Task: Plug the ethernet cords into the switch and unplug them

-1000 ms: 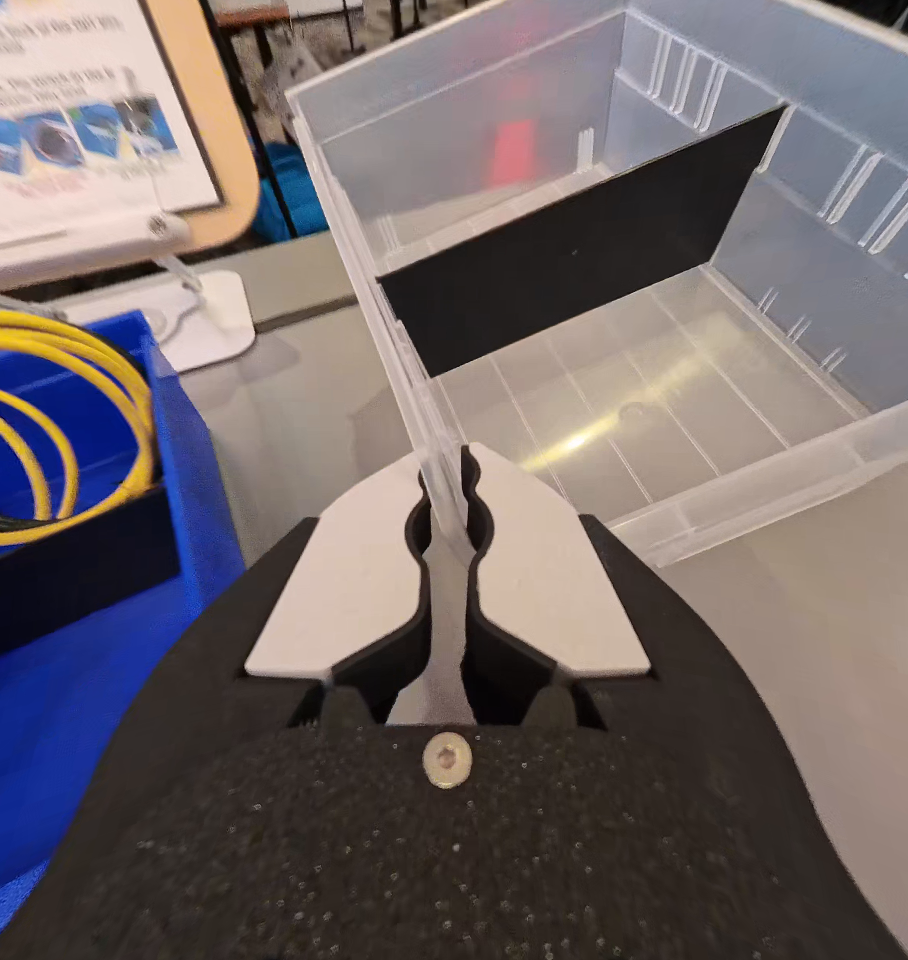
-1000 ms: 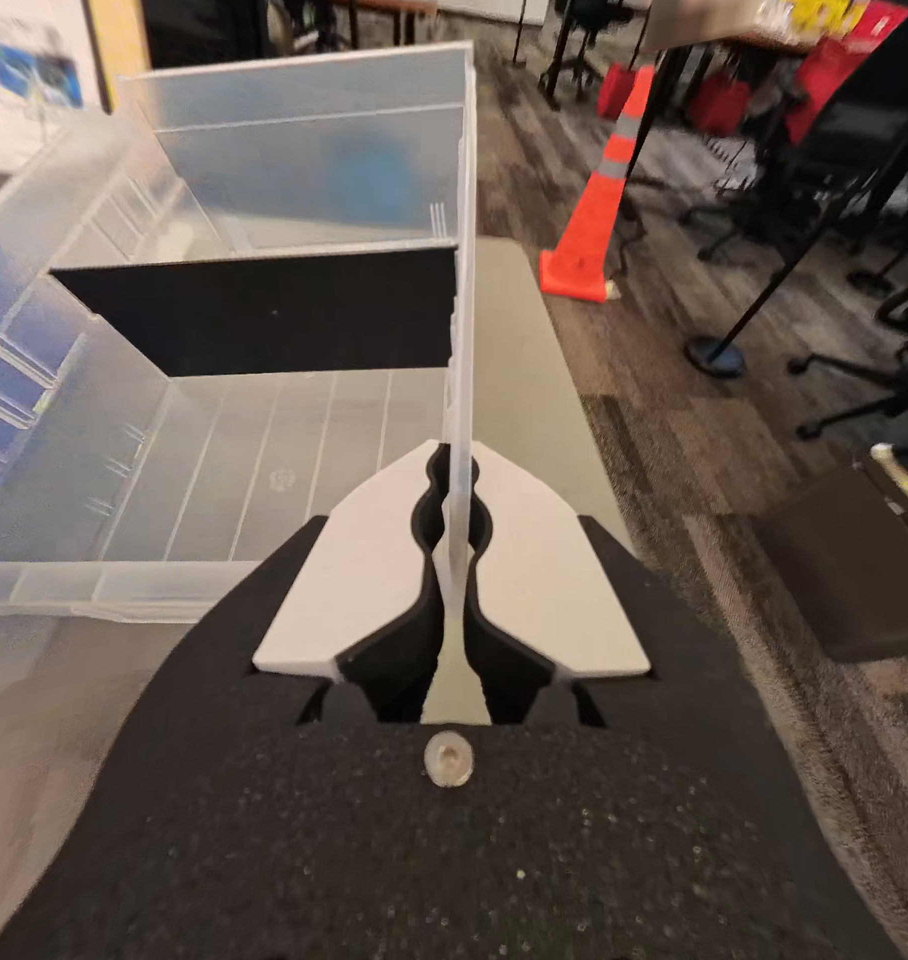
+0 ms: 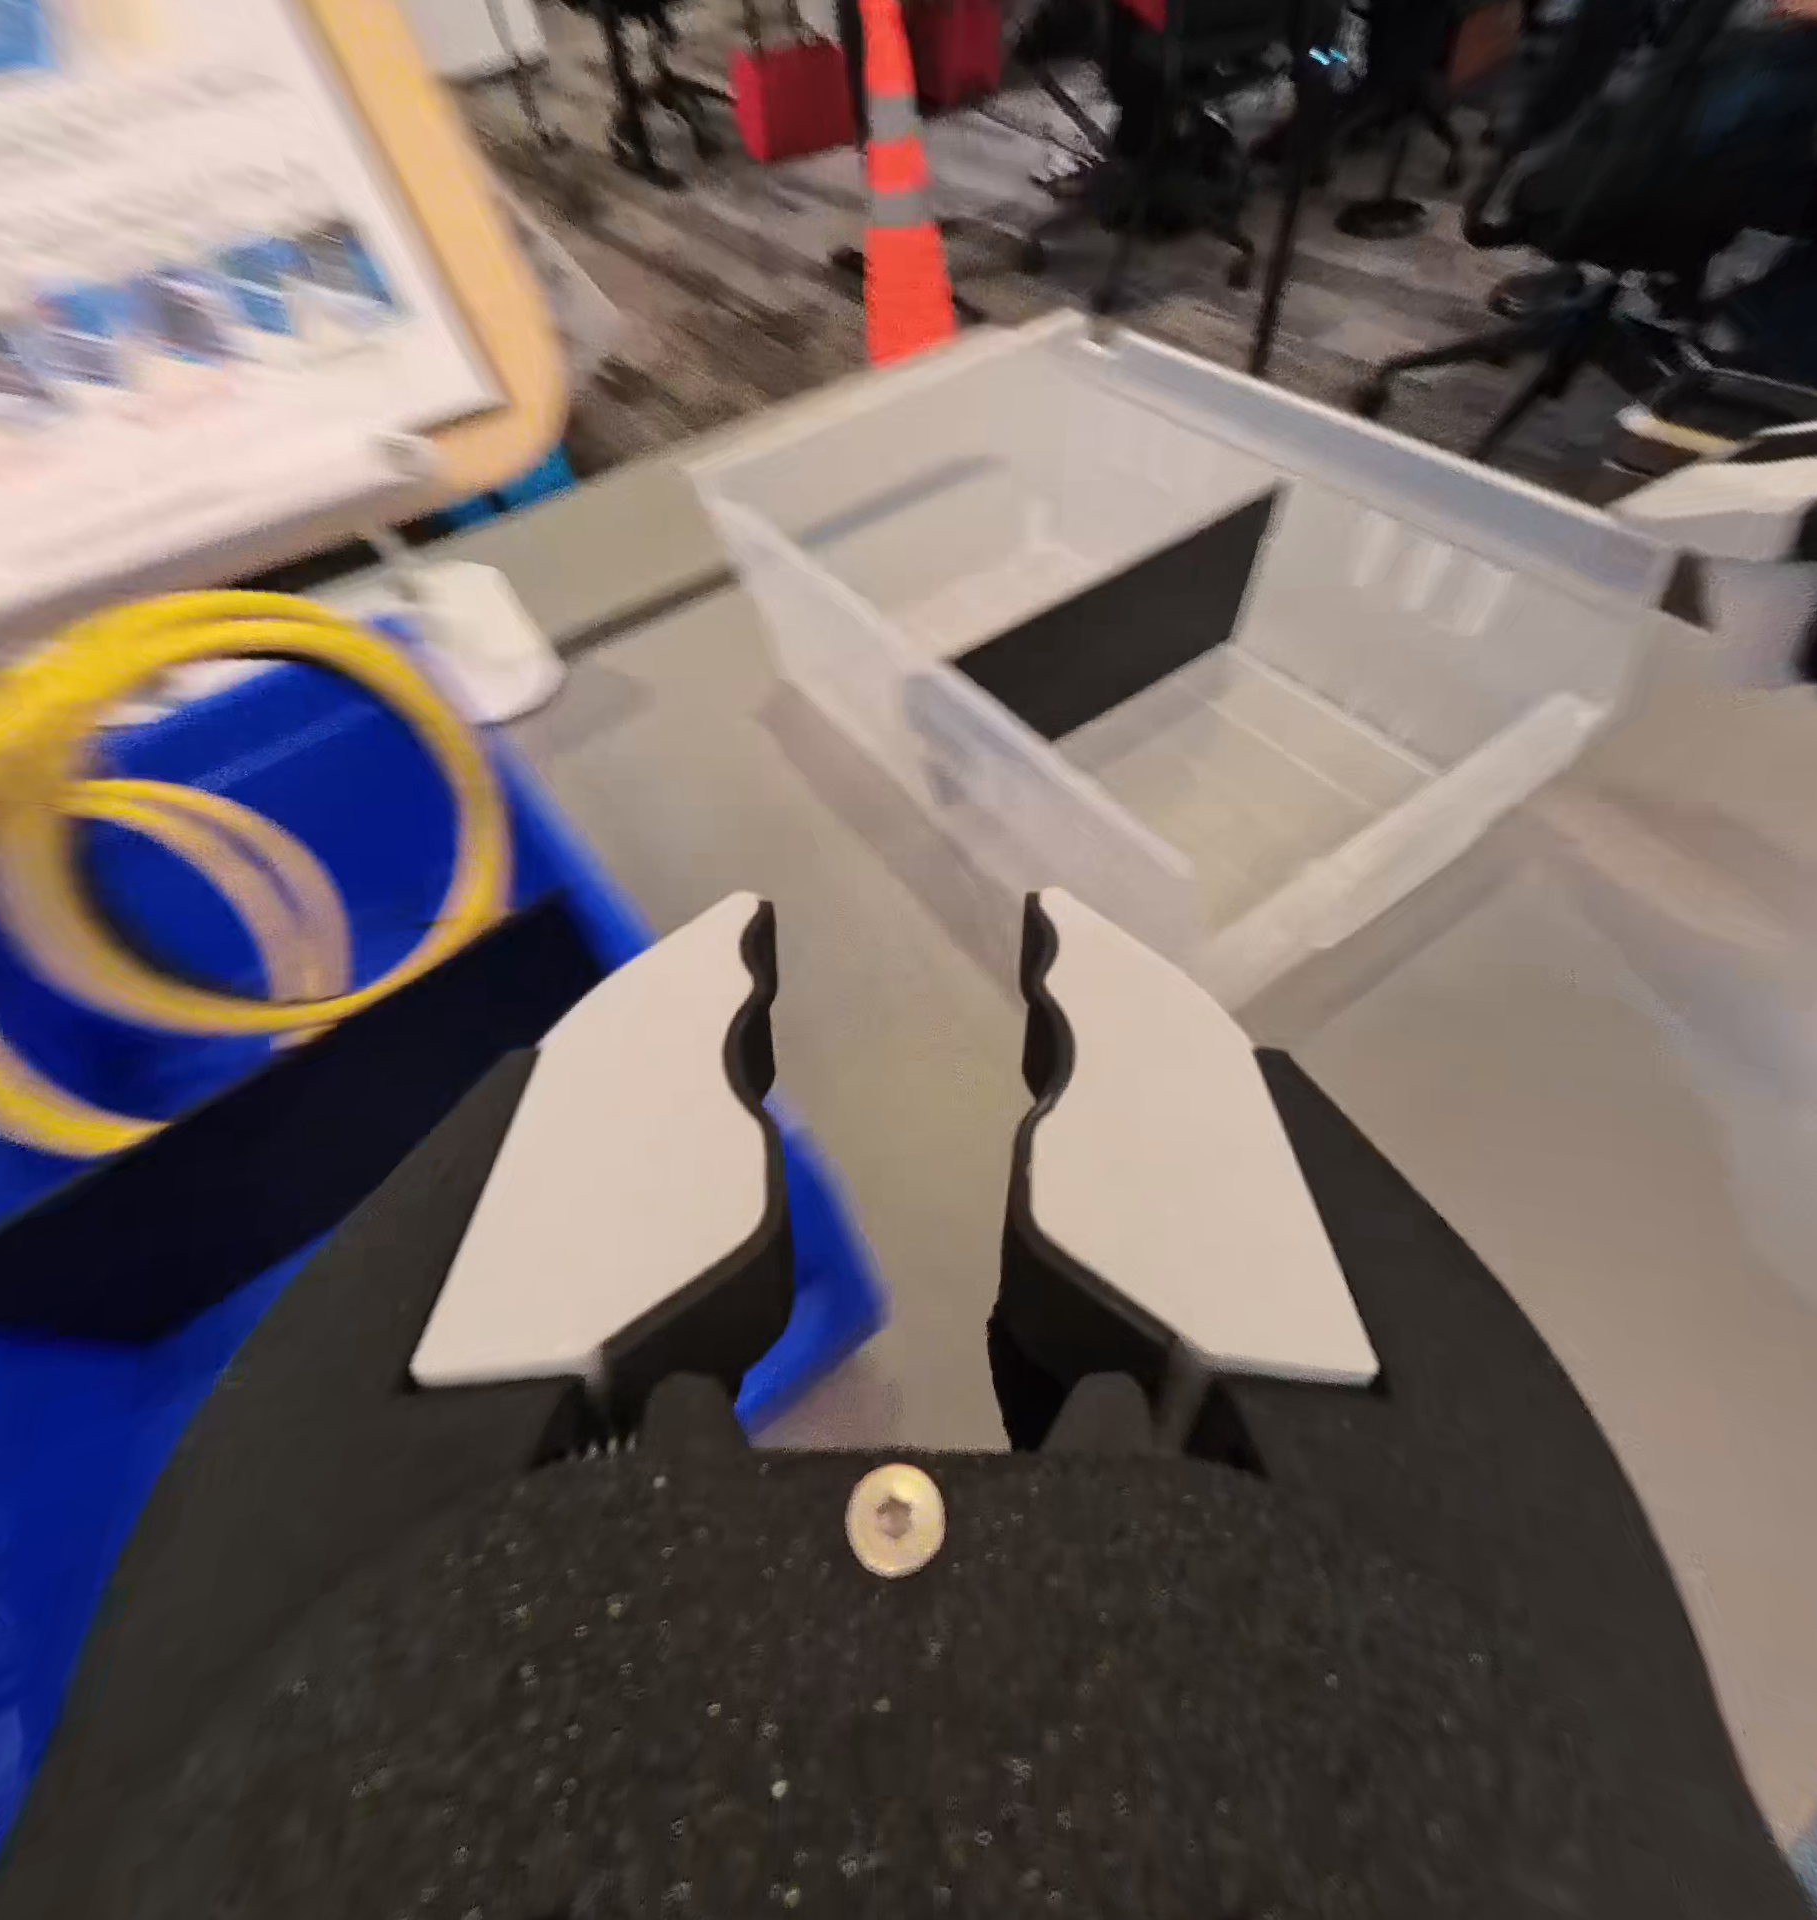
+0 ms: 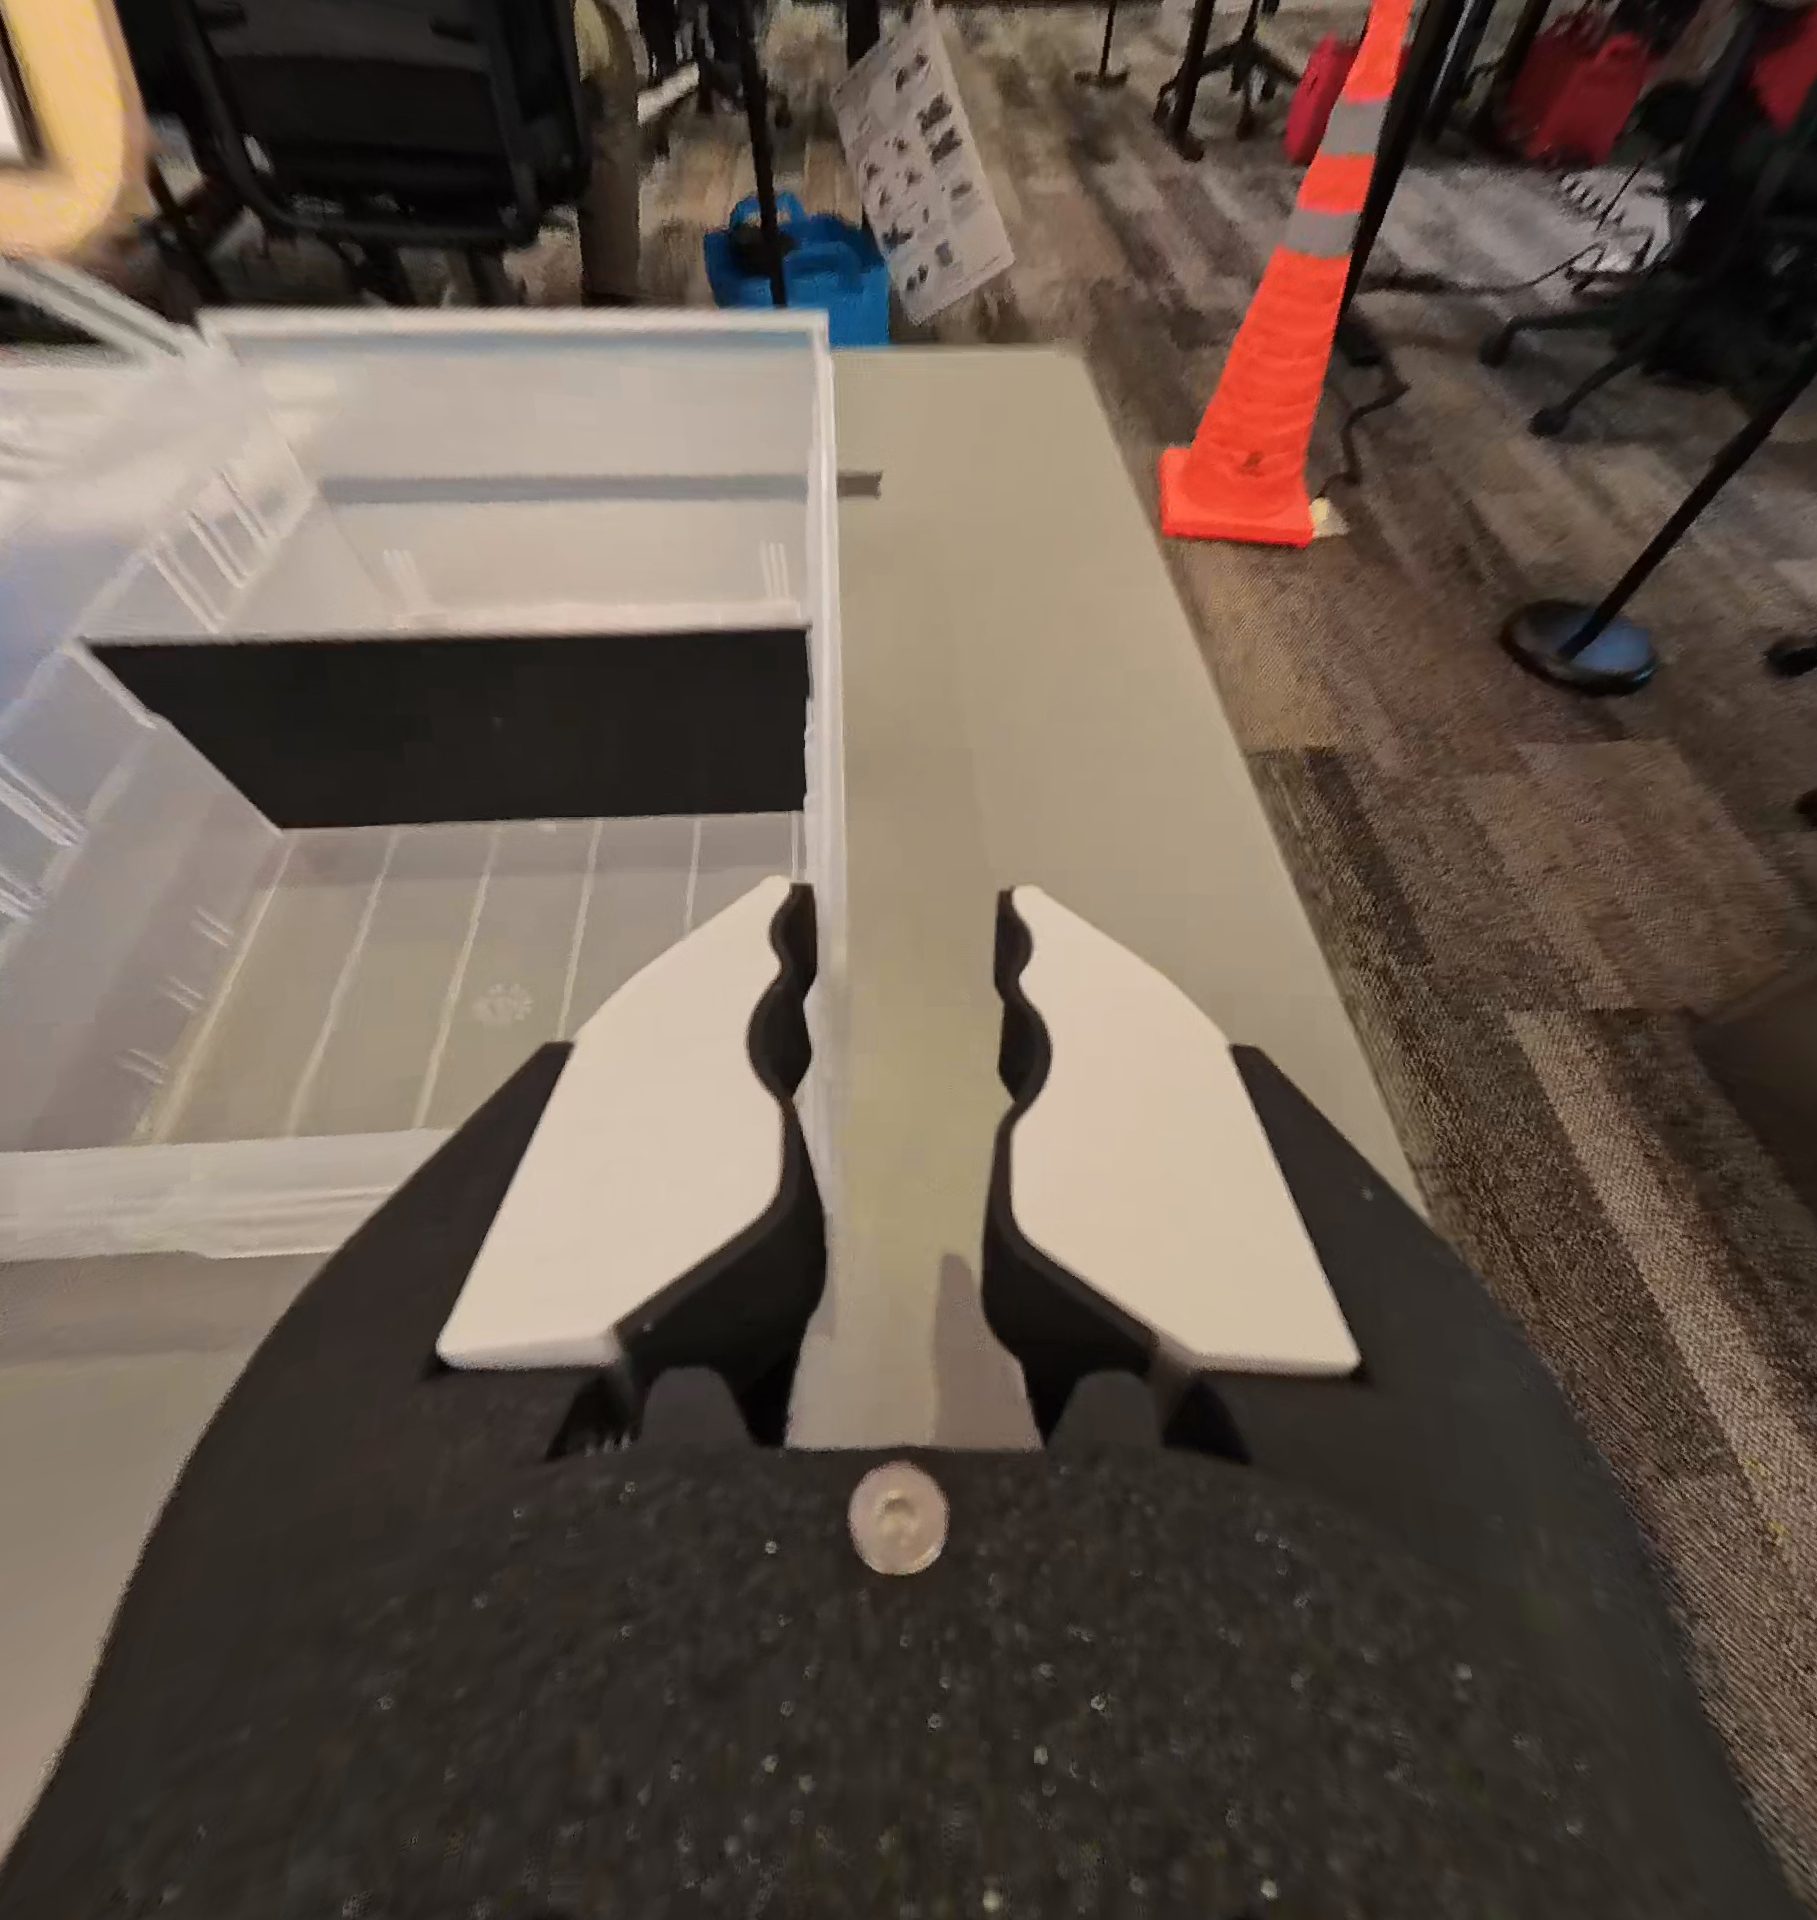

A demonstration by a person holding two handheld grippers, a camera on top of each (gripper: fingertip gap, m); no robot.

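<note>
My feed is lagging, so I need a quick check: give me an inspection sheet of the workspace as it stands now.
Surface: grey table, mostly bare.
Job's things: no switch seen; yellow cords coiled in the blue bin.
Clutter: clear plastic bin with a black divider, nothing inside it.
Grippers: left gripper has its jaws open over bare table; right gripper has its jaws open astride the clear bin's side wall, right pad apart from it.
Cables: only the yellow coil.
Surroundings: orange traffic cone, chairs and stands on carpet, blurred sign board.
</note>
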